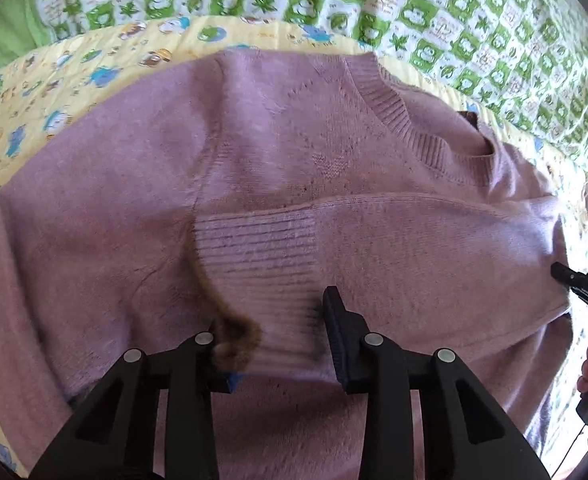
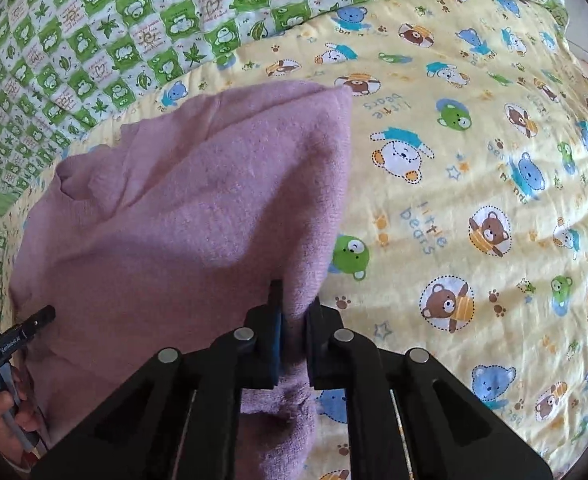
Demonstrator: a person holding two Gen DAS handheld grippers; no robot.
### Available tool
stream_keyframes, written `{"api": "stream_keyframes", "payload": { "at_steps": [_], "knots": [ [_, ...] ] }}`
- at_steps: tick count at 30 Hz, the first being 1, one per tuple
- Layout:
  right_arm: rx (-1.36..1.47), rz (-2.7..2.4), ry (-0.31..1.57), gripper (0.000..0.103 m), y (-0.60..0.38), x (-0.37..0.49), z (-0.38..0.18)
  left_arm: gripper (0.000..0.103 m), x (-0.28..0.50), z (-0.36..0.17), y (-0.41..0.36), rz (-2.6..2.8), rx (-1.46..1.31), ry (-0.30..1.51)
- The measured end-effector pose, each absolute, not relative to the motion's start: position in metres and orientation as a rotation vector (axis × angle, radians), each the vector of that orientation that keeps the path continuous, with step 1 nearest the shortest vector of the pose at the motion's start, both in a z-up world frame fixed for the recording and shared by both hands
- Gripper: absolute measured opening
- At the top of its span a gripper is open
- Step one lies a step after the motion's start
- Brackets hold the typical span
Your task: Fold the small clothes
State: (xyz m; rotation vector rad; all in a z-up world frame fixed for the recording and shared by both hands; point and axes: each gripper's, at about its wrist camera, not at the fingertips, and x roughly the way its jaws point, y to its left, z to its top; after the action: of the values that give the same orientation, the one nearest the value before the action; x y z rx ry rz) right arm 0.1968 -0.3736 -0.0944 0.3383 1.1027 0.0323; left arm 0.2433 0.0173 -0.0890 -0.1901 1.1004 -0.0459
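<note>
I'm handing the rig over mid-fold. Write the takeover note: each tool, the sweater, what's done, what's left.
Right tool: shut on the pink sweater at its side edge.
Left tool: fingers straddle the ribbed cuff; a pinch isn't clear.
Sweater: lies front-up on the yellow bear sheet, collar away from the tools.
Done: one sleeve folded across the chest.
Left: fold in the other sleeve and sides, then fold the body.

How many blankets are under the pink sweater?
2: the yellow bear blanket directly beneath the pink sweater, and the green checked blanket behind it. Others could be hidden.
</note>
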Motion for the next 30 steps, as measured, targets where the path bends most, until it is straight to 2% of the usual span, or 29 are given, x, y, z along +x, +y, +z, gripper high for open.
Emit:
{"api": "stream_keyframes", "payload": {
  "at_steps": [2,3,4,6,7,11,16,23,24,25,26,28,30],
  "knots": [
    [0.373,0.015,1.085,0.023,-0.375,0.194,-0.086,0.039,0.234,-0.078,0.023,-0.040,-0.183,1.099],
    [0.384,0.016,1.069,0.028,-0.375,0.191,-0.080,0.048,0.226,-0.072,0.027,-0.032,-0.182,1.096],
    [0.388,0.021,1.050,0.031,-0.374,0.186,-0.073,0.063,0.217,-0.066,0.032,-0.021,-0.186,1.092],
    [0.389,0.034,1.005,0.038,-0.369,0.174,-0.057,0.080,0.195,-0.054,0.043,0.010,-0.202,1.082],
    [0.394,0.055,0.986,0.039,-0.367,0.168,-0.050,0.083,0.183,-0.049,0.050,0.033,-0.211,1.076],
    [0.388,0.133,0.953,0.039,-0.343,0.145,-0.031,0.083,0.142,-0.052,0.076,0.136,-0.226,1.165],
    [0.391,0.184,0.981,0.039,-0.314,0.123,-0.034,0.083,0.094,-0.068,0.085,0.151,-0.282,1.283],
    [0.385,0.256,1.007,0.039,-0.276,0.103,-0.034,0.083,0.048,-0.084,0.056,0.173,-0.116,1.364],
    [0.385,0.264,1.007,0.039,-0.273,0.101,-0.033,0.075,0.047,-0.085,0.053,0.173,-0.096,1.356],
    [0.383,0.268,1.005,0.039,-0.270,0.099,-0.032,0.058,0.045,-0.085,0.052,0.169,-0.083,1.350],
    [0.381,0.271,1.003,0.039,-0.266,0.096,-0.030,0.049,0.043,-0.085,0.053,0.160,-0.092,1.348],
    [0.373,0.272,0.999,0.039,-0.263,0.091,-0.029,0.018,0.041,-0.079,0.063,0.133,-0.150,1.328],
    [0.366,0.272,0.992,0.039,-0.262,0.086,-0.027,0.012,0.040,-0.068,0.077,0.096,-0.230,1.304]
  ]
}}
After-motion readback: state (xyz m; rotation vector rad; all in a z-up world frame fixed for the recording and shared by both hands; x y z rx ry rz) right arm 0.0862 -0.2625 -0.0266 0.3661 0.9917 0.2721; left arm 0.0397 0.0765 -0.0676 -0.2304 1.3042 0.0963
